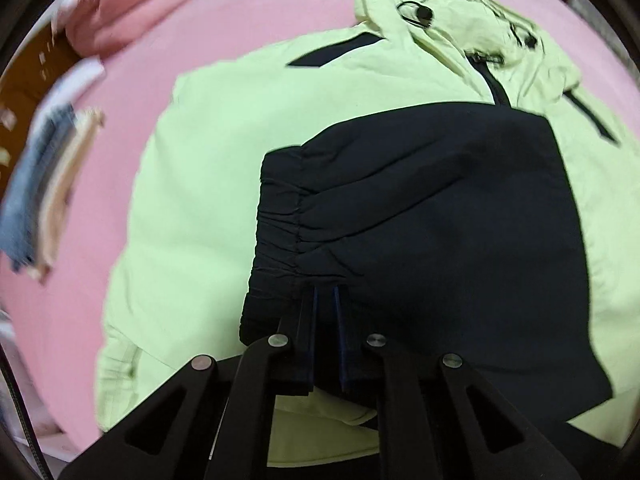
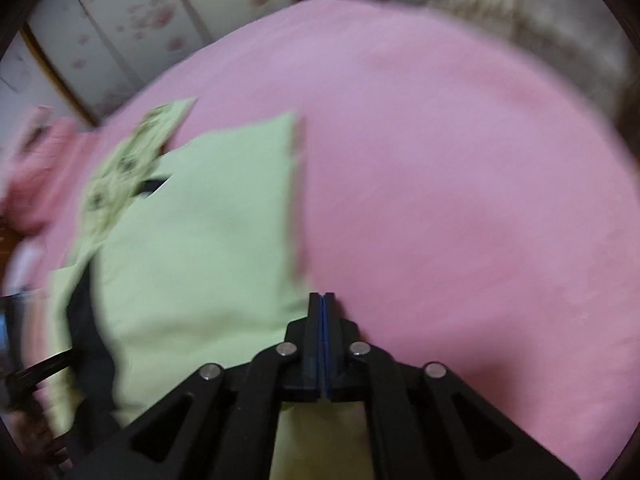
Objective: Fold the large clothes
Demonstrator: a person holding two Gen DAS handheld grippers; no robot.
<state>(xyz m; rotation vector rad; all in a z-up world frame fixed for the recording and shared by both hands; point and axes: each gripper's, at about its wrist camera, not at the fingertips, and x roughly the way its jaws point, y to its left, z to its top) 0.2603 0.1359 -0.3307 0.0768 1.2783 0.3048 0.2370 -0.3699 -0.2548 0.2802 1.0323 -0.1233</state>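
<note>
A light green hooded jacket [image 1: 208, 184] lies spread on a pink bed sheet [image 1: 248, 12], its hood [image 1: 448, 20] at the far end. A navy part of it with a gathered elastic edge [image 1: 440, 220] is folded over the green body. My left gripper [image 1: 325, 290] is shut on the near edge of that navy part, beside the elastic. In the blurred right wrist view, my right gripper [image 2: 323, 298] is shut with its pads together and nothing between them. It hovers at the right edge of the green jacket [image 2: 200, 220], where the jacket meets the pink sheet [image 2: 460, 180].
A stack of folded clothes [image 1: 44, 192] sits at the left of the bed, and a pink bundle [image 1: 132, 8] lies at the far left. The right wrist view shows floral wall panels [image 2: 140, 20] and a pale fluffy cover [image 2: 520, 4] beyond the bed.
</note>
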